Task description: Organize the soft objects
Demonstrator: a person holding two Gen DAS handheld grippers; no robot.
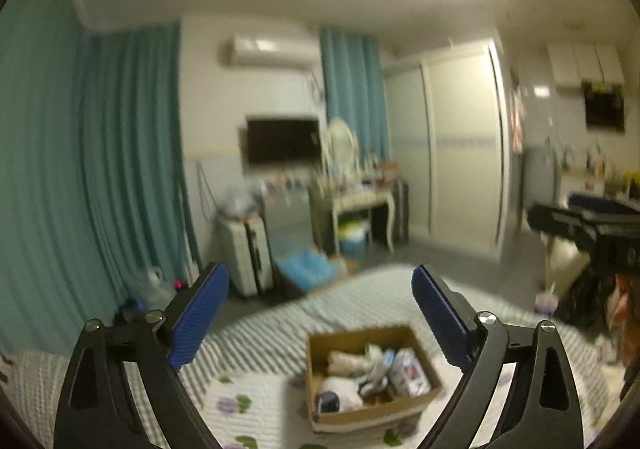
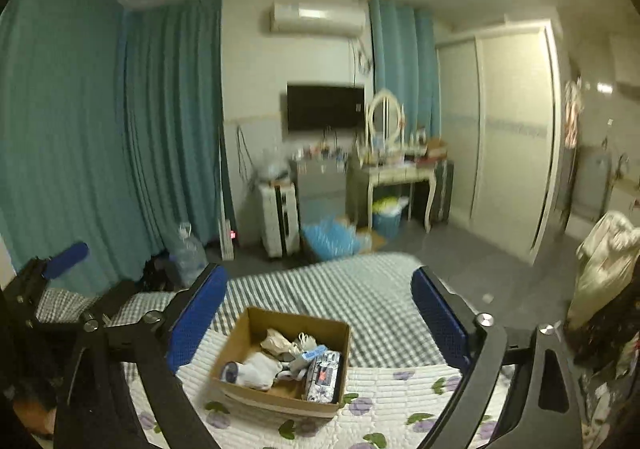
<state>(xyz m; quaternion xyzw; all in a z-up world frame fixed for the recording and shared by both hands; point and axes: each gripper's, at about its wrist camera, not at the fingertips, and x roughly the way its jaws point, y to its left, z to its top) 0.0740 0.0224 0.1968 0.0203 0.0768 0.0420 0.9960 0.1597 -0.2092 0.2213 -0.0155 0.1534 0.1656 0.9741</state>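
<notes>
Bedroom with teal curtains (image 2: 160, 121), a wall television (image 2: 325, 107), a dressing table (image 2: 394, 169) and a sliding wardrobe (image 2: 508, 137); the working surface is a bed (image 2: 360, 297) with striped sheet and a flowered quilt (image 2: 400, 389). A cardboard box (image 2: 280, 357) sits open on the quilt, holding a white sock-like bundle (image 2: 256, 369), a beige soft item (image 2: 276, 341) and a printed packet (image 2: 324, 373); contents are partly blurred. Left gripper (image 1: 320, 313) is raised above the bed, spread wide, holding nothing. Right gripper (image 2: 320, 313) is likewise wide apart and empty, the box showing between its fingers. Judgement: the task appears at its start, no item yet taken. Recommended: lower one gripper straight into the box, pinch a soft item at its bulk rather than an edge, and steady the box wall with the other gripper, since light cardboard on quilt may slide.
</notes>
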